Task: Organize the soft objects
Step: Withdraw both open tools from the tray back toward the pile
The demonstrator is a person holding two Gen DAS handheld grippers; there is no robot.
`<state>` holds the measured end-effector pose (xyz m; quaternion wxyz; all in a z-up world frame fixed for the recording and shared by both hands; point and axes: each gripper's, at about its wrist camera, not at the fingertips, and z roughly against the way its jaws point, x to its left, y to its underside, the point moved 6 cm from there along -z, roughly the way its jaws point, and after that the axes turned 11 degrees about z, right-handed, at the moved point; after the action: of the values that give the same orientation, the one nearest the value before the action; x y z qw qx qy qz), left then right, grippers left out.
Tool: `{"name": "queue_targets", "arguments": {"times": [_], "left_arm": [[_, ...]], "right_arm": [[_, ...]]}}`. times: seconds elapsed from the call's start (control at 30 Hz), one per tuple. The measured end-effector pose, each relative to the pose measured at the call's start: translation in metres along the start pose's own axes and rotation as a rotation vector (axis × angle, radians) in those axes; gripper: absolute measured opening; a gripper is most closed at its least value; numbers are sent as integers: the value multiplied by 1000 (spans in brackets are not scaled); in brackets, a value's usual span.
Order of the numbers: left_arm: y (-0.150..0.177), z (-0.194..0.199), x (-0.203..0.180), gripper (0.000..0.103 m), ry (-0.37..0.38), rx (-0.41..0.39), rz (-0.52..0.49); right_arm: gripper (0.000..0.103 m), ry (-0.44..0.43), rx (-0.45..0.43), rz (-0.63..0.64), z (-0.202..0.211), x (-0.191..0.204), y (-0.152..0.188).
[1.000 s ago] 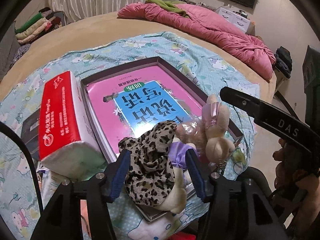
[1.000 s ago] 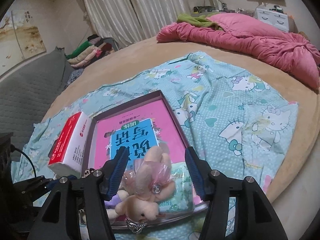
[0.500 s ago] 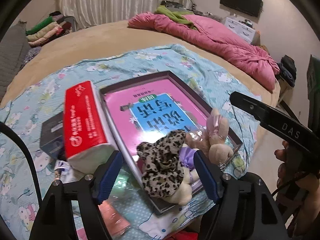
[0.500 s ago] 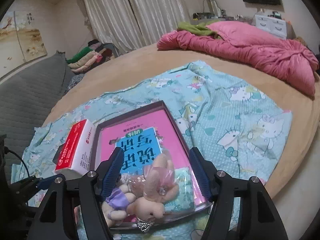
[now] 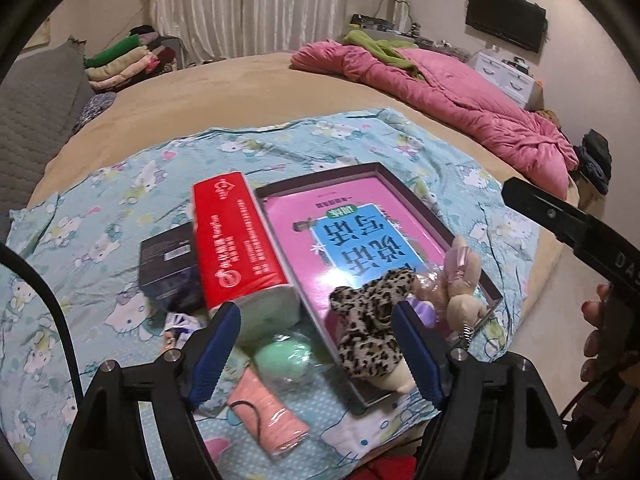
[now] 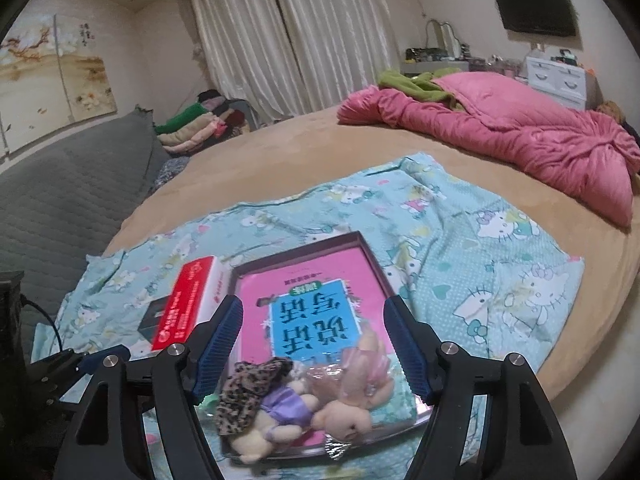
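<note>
two plush toys set in the tray, more soft things left outside

left view: the left gripper (image 5: 316,350) is seen opening with nothing pressed between its jaws; a leopard toy (image 5: 370,320) and bunny (image 5: 460,280) lie in the tray (image 5: 320,178) on a pink book (image 5: 352,236), while a tissue pack (image 5: 236,240) and green ball (image 5: 280,356) lie outside (likely next).
right view: the right gripper (image 6: 314,346) is opening too, empty, above both toys at the tray's near end.

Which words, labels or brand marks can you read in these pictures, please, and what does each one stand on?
"DA": white letters on the black arm of the right hand-held gripper, cut off at the picture's edge.
Large dark characters, upside down, on the blue panel of the pink book in the dark shallow tray: not legible.
White print and logo on the red tissue pack: too blurred.
Label on the small black box: too small.
</note>
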<state>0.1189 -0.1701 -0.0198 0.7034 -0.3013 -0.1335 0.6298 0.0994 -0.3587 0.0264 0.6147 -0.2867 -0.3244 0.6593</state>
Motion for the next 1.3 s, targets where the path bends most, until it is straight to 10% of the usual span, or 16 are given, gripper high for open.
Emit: {"name": "queue_targets", "arguments": {"times": [1.3], "left_arm": [[-7, 84, 161, 78, -119, -97, 280]], "right_arm": [[75, -151, 20, 265, 26, 136, -12]]}}
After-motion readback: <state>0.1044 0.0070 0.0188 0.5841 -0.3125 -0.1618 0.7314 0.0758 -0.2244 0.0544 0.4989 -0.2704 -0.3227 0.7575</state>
